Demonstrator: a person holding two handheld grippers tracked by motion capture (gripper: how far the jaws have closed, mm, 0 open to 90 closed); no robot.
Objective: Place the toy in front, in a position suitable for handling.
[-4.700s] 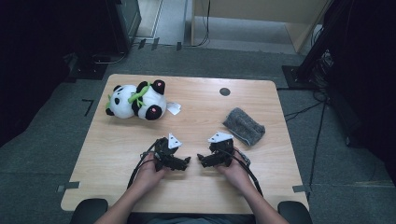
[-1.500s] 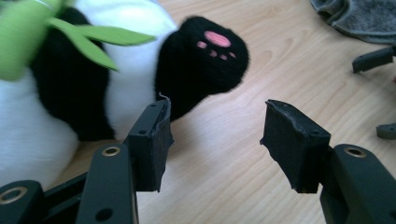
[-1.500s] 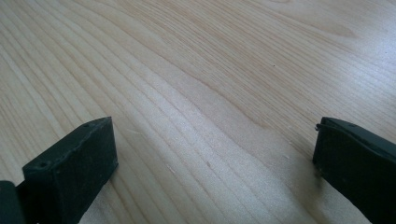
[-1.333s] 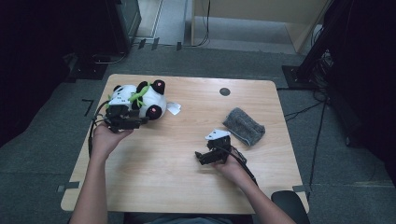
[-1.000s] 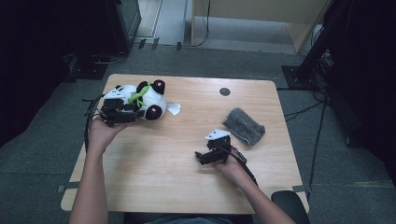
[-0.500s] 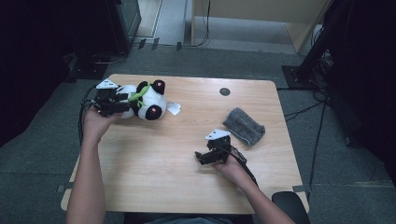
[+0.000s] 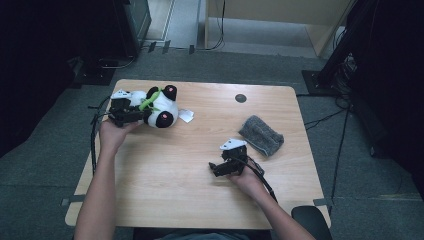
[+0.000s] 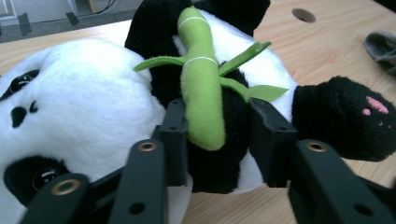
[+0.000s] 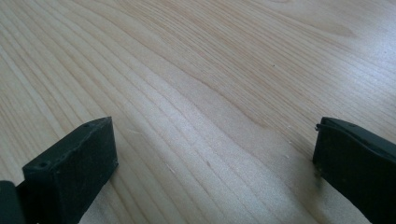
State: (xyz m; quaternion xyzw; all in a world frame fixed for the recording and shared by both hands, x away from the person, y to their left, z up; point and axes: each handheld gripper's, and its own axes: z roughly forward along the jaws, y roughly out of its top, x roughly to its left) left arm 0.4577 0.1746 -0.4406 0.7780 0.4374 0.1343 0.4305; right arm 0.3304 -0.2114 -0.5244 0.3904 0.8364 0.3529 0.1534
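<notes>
At the far left corner of the wooden surface, the left gripper is right on the plush panda. Its fingers have just been closing, and they now pinch the panda's black middle, with the green felt bamboo stalk caught between them. You can see the plush bulging around the pads, so call that a grip taken. The panda lies on its side, head towards the left edge, one black foot with a pink pad sticking out to the right, a small white tag beside it.

Over on the near right, the right gripper rests low on the bare wood, fingers spread wide, nothing between them. The grey cloth lies just beyond it, untouched.

So the step in hand looks like the pick-up of the panda. Next, I'd say, comes a clean lift: the squeeze has to hold on soft stuffing, and the toy may sag or swing once it leaves the wood, so a steady rise is called for.
</notes>
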